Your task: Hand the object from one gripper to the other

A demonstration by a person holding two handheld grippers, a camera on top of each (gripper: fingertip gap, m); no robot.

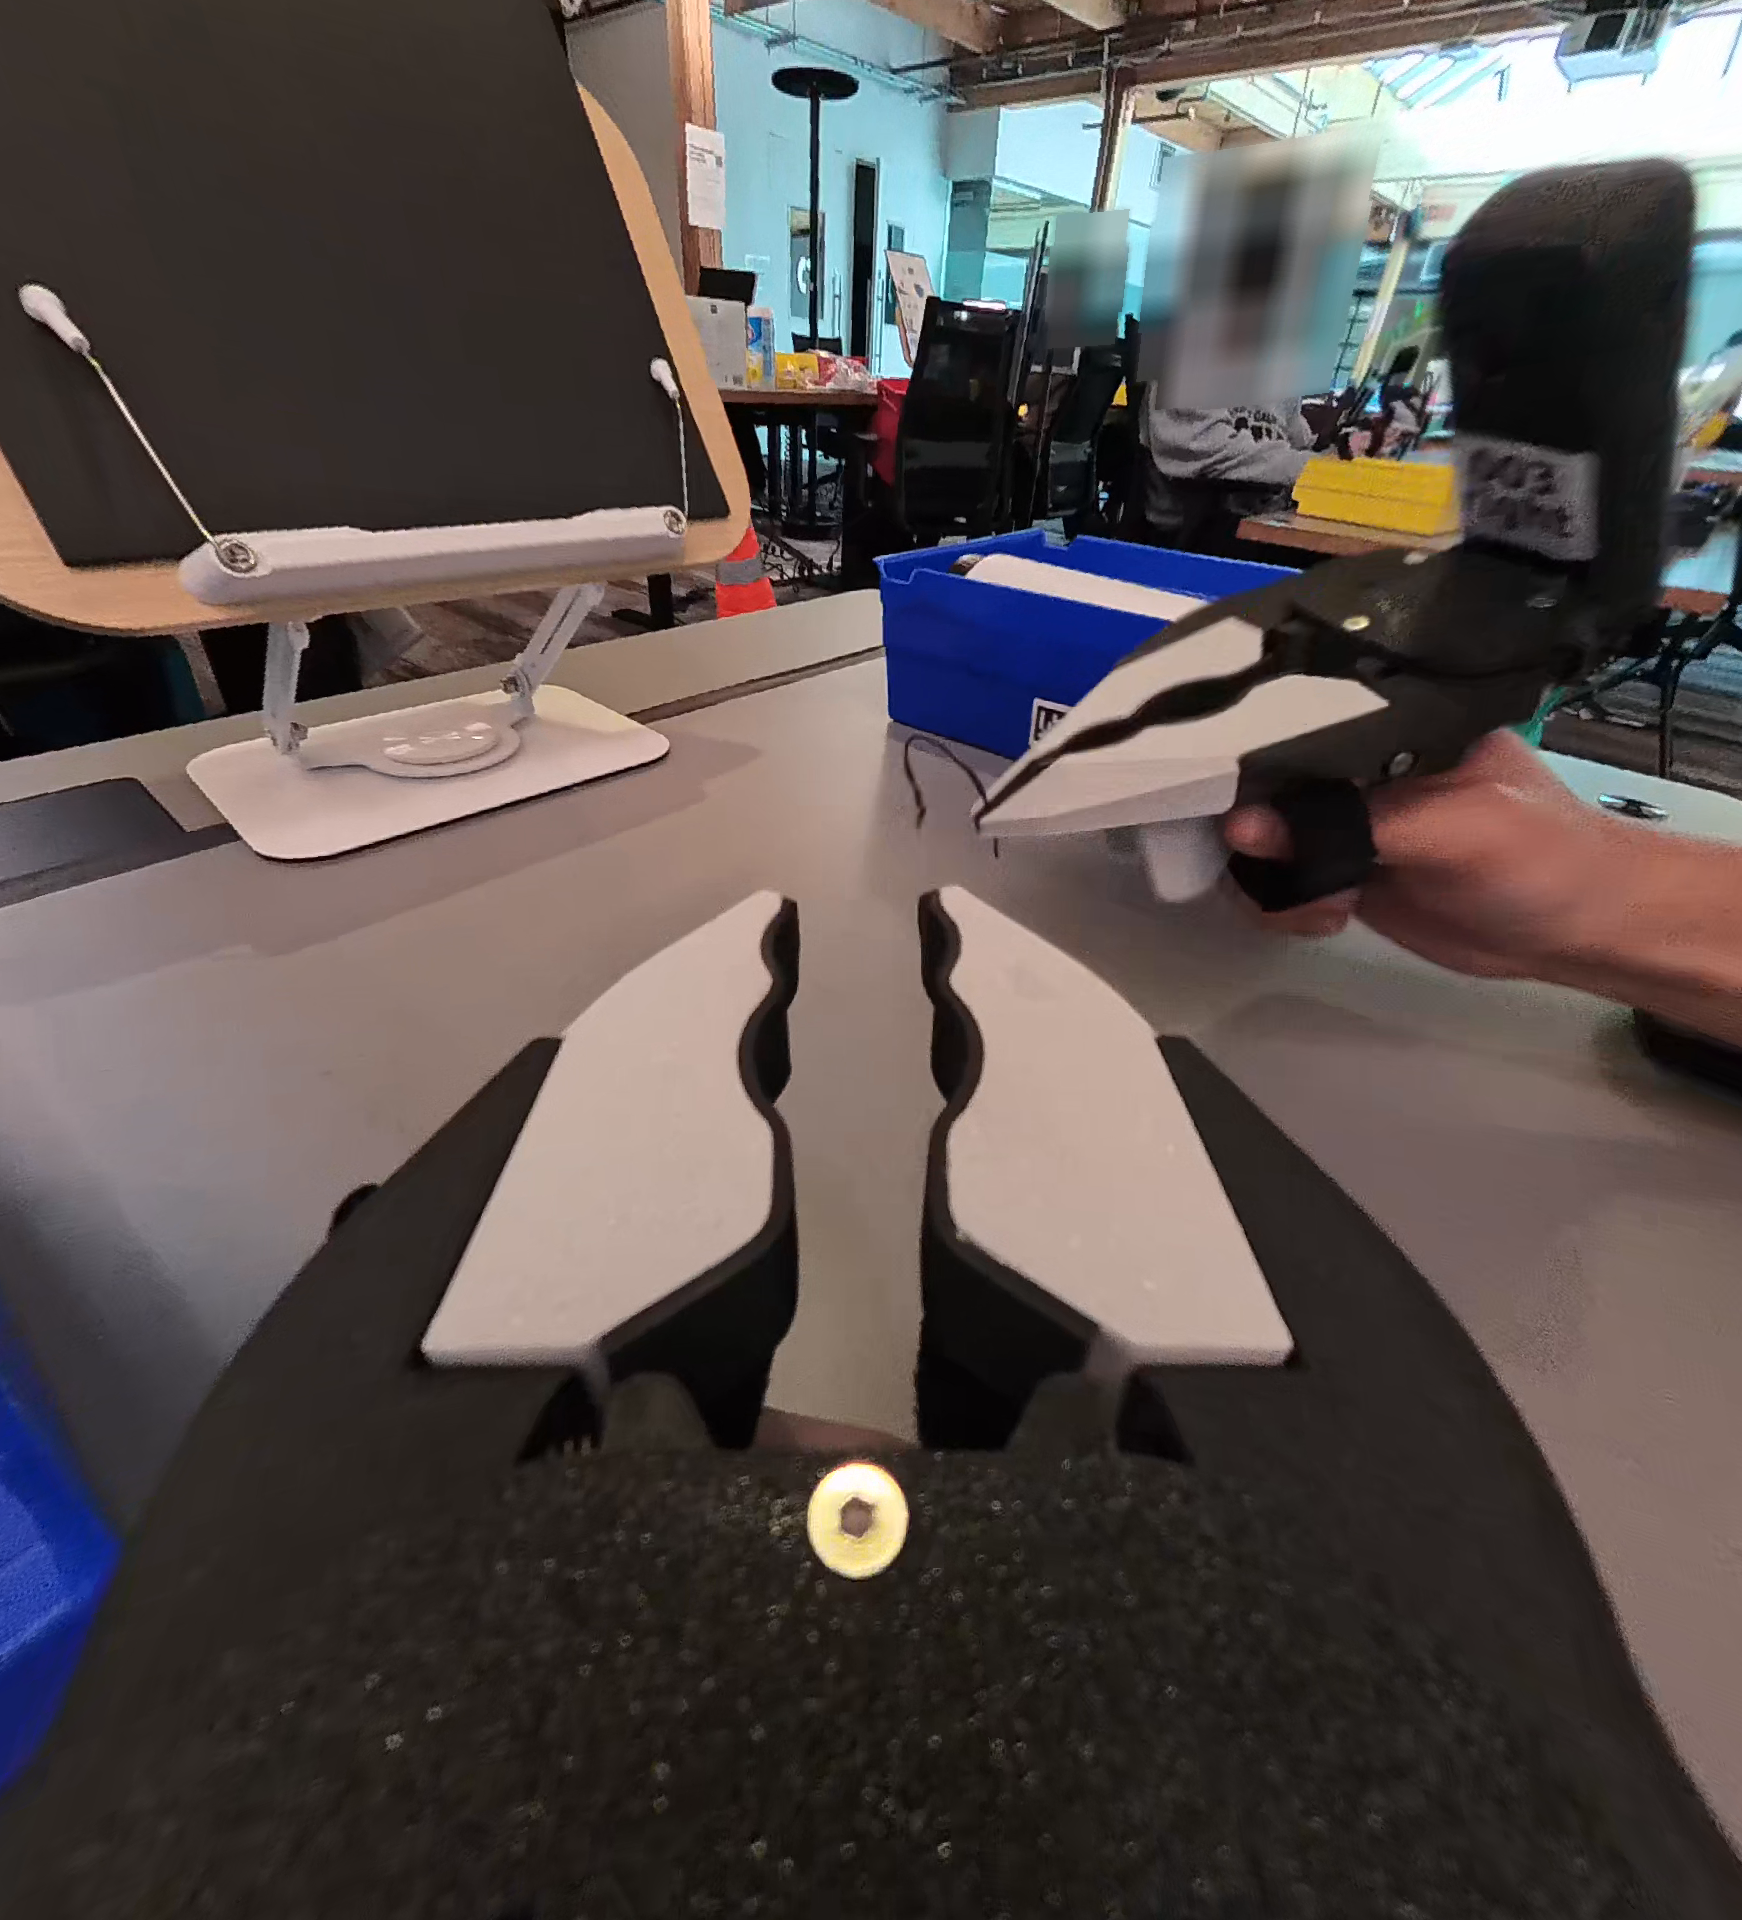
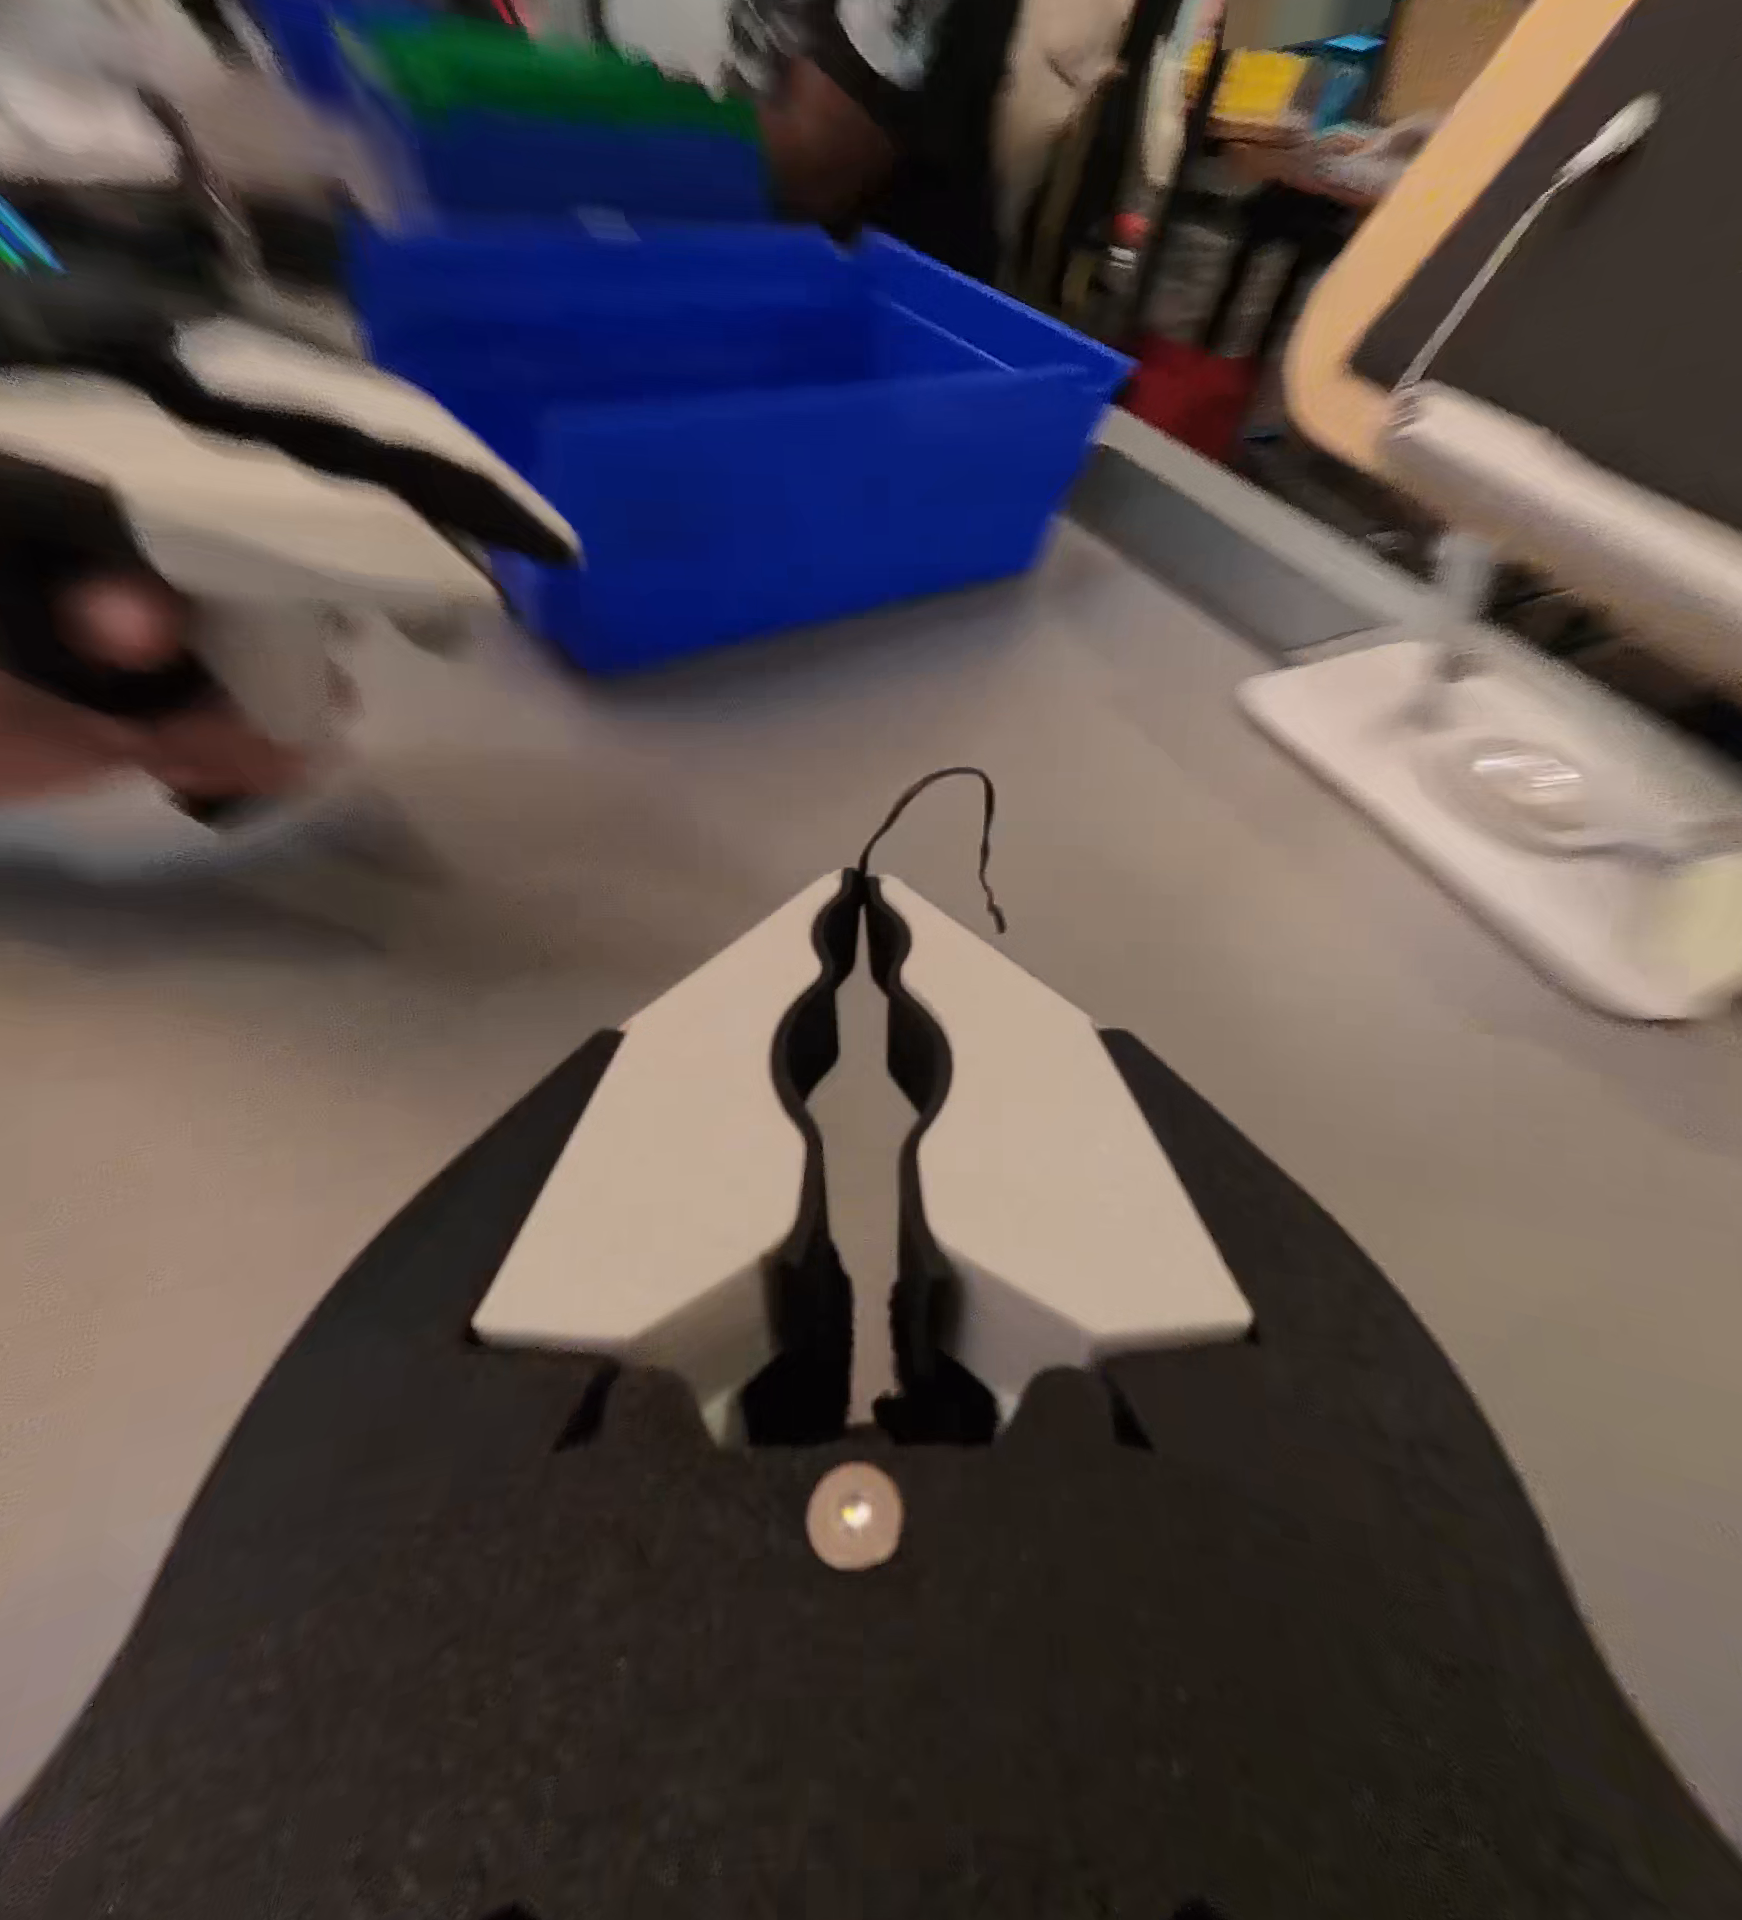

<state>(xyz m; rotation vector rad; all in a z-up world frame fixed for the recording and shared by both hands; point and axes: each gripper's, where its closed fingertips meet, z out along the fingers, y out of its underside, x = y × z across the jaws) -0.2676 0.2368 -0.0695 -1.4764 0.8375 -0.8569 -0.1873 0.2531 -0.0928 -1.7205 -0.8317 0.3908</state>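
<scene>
1. The right gripper (image 2: 862,883) has its jaws closed on a thin black wire (image 2: 934,800), which curls up from the tips.
2. The left gripper (image 1: 856,914) has its jaws parted and empty.
3. A blue bin (image 1: 960,644) holds a white roll (image 1: 1075,582).
4. Bare bench (image 1: 431,987) lies between.

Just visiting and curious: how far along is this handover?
Done: the right gripper is shut on a thin black wire. In hand: it holds the wire above the grey table. Left: the left gripper, open and empty, must take it.

Black wire (image 2: 934,800), grey-and-black claw (image 2: 862,883), blue bin (image 2: 794,499), grey table (image 2: 223,1091)
</scene>
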